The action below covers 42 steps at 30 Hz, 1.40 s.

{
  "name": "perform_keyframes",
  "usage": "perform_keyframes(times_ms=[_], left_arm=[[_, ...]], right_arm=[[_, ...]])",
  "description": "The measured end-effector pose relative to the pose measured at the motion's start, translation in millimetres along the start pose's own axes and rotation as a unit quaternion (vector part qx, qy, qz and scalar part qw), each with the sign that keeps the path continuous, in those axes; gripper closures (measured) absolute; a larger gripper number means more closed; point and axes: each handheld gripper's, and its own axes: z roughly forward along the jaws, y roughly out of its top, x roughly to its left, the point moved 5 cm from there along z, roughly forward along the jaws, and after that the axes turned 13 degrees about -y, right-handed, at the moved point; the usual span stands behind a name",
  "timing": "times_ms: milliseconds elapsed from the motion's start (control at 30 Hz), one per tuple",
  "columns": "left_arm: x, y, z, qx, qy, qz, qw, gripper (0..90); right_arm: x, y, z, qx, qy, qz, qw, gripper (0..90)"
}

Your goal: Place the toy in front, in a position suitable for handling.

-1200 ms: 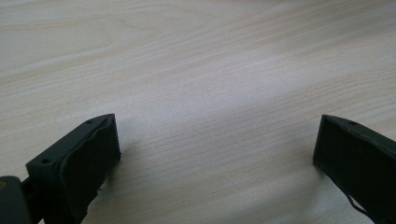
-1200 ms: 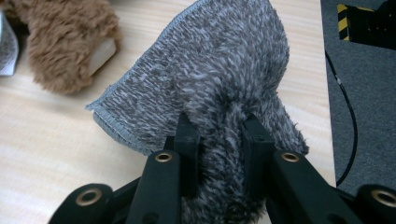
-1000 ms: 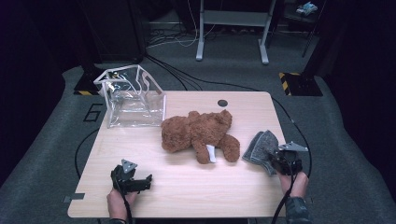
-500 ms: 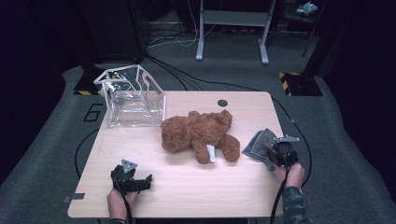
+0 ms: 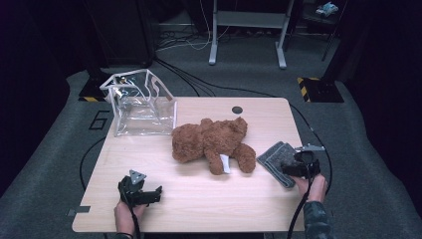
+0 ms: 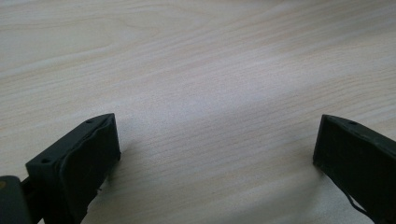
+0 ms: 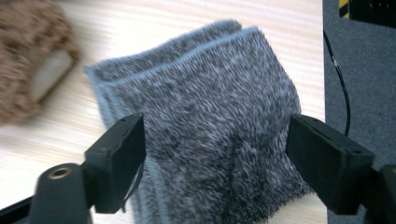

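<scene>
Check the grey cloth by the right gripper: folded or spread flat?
Folded. The grey cloth shows stacked hemmed edges along its far side in the right gripper view, and it lies as a compact square on the table.

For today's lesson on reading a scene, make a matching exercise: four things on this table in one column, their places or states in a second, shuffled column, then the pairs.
Things:
1. brown plush teddy bear
2. folded grey fleecy cloth
3. clear plastic bag with white trim
4. left gripper

Places or states:
A. standing at the table's far left corner
B. open over bare light wood
C. lying at the table's middle
D. flat at the right edge, between the right gripper's open jaws

Pairs: 1-C, 2-D, 3-A, 4-B
</scene>
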Motion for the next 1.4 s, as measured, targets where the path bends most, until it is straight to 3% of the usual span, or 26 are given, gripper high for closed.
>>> perform_keyframes(times_ms=[333, 367, 467, 567, 733, 900, 967, 1000, 1400], left_arm=[[-0.9, 1.7, 0.4, 0.002, 0.004, -0.014, 0.9999, 0.0], [-2.0, 3.1, 0.0, -0.003, -0.009, -0.017, 0.9998, 0.0], [-4.7, 9.7, -0.6, -0.006, -0.017, -0.011, 0.9998, 0.1], [-9.7, 22.9, -2.6, -0.020, -0.026, -0.003, 0.9994, 0.6], [-17.8, 42.6, -3.0, -0.019, -0.038, 0.014, 0.9990, 1.4], [-28.3, 63.2, -1.8, -0.031, -0.072, 0.027, 0.9965, 0.7], [-29.8, 66.2, -1.1, -0.031, -0.073, 0.028, 0.9965, 0.6], [-32.8, 73.9, 0.2, -0.035, -0.076, 0.034, 0.9960, 0.9], [-46.5, 131.4, 15.0, -0.049, -0.099, 0.043, 0.9930, 1.3]], right_arm=[[24.7, 8.5, -13.7, -0.014, 0.059, -0.011, 0.9981, 11.5], [27.4, 9.2, -14.2, -0.017, 0.064, -0.016, 0.9977, 11.3], [36.7, 13.2, -17.8, -0.019, 0.073, -0.020, 0.9970, 11.6], [43.4, 19.1, -20.4, -0.030, 0.077, -0.028, 0.9962, 12.2], [55.8, 30.1, -25.9, -0.043, 0.091, -0.033, 0.9943, 12.8], [68.9, 43.5, -29.9, -0.053, 0.101, -0.044, 0.9925, 13.5], [71.0, 45.9, -30.4, -0.054, 0.104, -0.048, 0.9920, 13.6], [78.8, 53.6, -30.9, -0.060, 0.111, -0.049, 0.9908, 13.7], [104.3, 87.1, -33.1, -0.076, 0.127, -0.069, 0.9866, 14.2]])
